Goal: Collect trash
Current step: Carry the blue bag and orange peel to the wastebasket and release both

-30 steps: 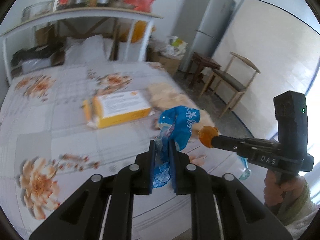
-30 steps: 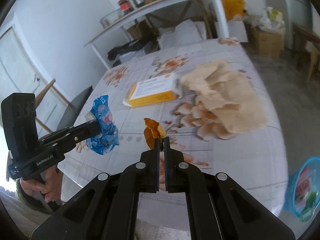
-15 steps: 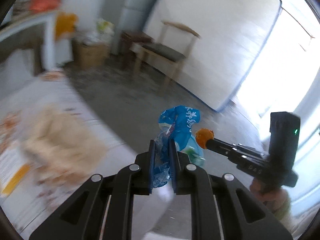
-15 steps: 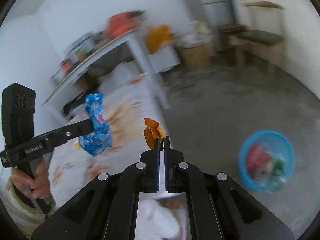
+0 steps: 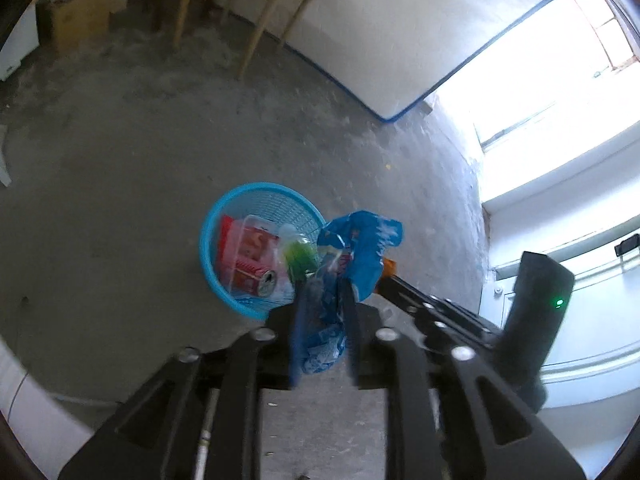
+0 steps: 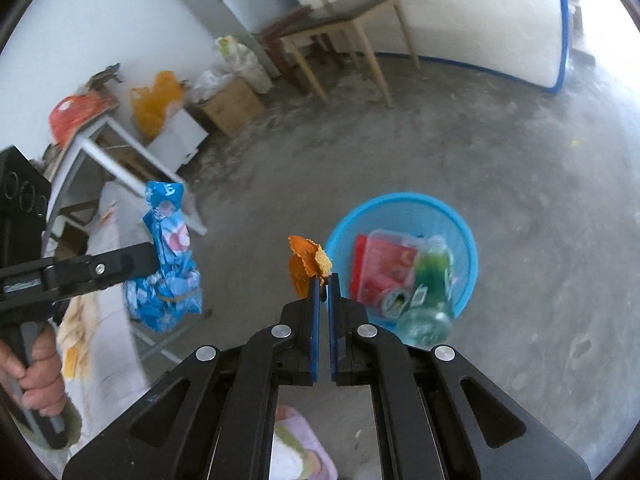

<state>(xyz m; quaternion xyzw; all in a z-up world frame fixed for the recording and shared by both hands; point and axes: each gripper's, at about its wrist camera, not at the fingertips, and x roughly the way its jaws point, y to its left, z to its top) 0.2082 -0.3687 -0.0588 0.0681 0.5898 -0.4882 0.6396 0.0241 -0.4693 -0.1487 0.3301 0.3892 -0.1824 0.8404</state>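
The left claw [image 5: 323, 308] points steeply downward, its two black fingers [image 5: 298, 320] blurred and standing apart; the jaws are opening, with a crumpled blue wrapper [image 5: 360, 248] between them. Seen from the right wrist view, this claw reaches in from the left edge, level across the frame, and the person's left hand [image 6: 34, 368] is wrapped around its black handle low at the left, a greenish sleeve cuff below the knuckles. The right claw [image 6: 324, 280] also tilts steeply down. Its blue-padded jaws are nearly together but parting slightly, their tips pinching a small orange scrap [image 6: 306, 264].
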